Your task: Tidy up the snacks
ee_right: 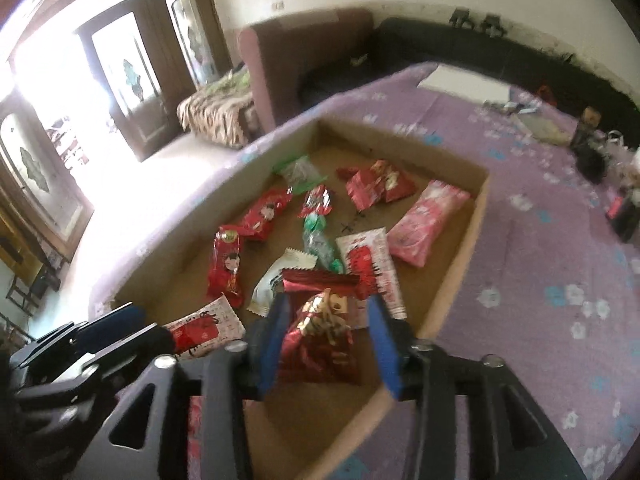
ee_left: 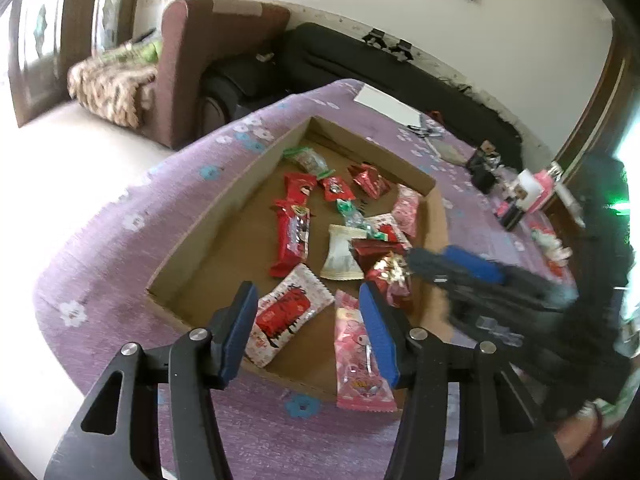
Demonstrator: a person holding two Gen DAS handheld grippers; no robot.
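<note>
A shallow cardboard box (ee_left: 224, 196) lies on a purple flowered cloth and holds several snack packets. My left gripper (ee_left: 308, 292) hovers open over the box's near corner. Below its jaws lie a white-and-red packet (ee_left: 288, 312) and a pink packet (ee_left: 356, 360), and the pads touch neither. My right gripper (ee_right: 327, 304) stands open astride a red foil packet with a gold ribbon (ee_right: 320, 340) that rests in the box (ee_right: 460, 264), with a gap at the right pad. In the left wrist view the right gripper (ee_left: 416, 266) reaches in from the right beside that packet (ee_left: 390, 276).
Red, green, white and pink packets are scattered across the box floor. On the cloth (ee_right: 540, 240) beyond it lie a white sheet (ee_right: 464, 80) and small dark items (ee_left: 484, 168) at the right. A brown armchair (ee_left: 188, 64) and a black sofa (ee_left: 360, 56) stand behind.
</note>
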